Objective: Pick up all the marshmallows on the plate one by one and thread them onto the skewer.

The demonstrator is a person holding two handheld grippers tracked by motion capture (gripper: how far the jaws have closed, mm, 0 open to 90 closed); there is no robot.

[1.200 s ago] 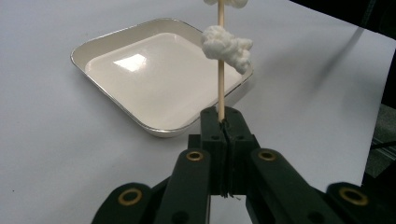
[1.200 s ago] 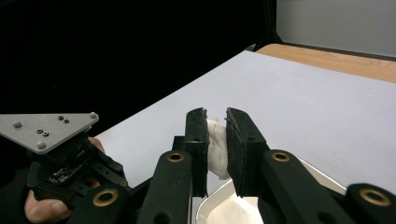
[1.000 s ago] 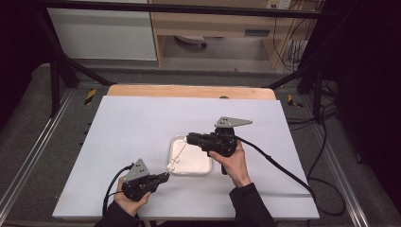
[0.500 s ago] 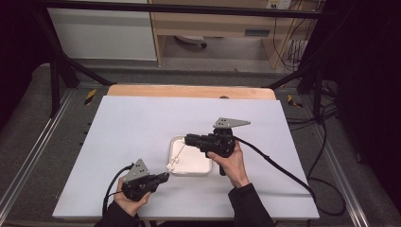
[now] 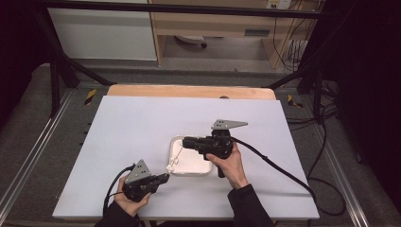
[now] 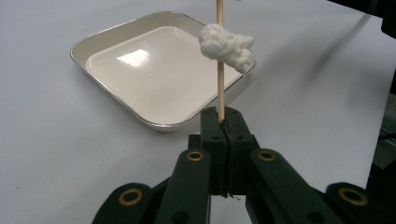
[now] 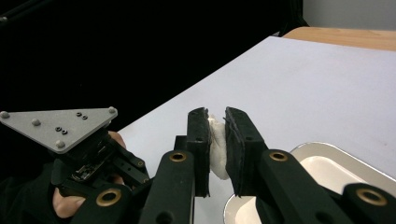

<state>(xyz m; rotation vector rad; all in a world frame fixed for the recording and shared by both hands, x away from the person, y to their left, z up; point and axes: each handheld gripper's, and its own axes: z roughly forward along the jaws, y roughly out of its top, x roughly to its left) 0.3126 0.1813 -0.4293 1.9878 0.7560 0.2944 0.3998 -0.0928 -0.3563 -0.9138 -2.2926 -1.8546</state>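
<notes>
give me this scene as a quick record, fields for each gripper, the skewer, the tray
left gripper: shut on the wooden skewer's lower end
right gripper: shut on a white soft piece
wooden skewer: slants up over the tray, white lump threaded on it
tray: white, shallow, nothing lying in it
table: white top

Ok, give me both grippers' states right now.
Left gripper: shut on the wooden skewer.
Right gripper: shut on a white soft lump.
</notes>
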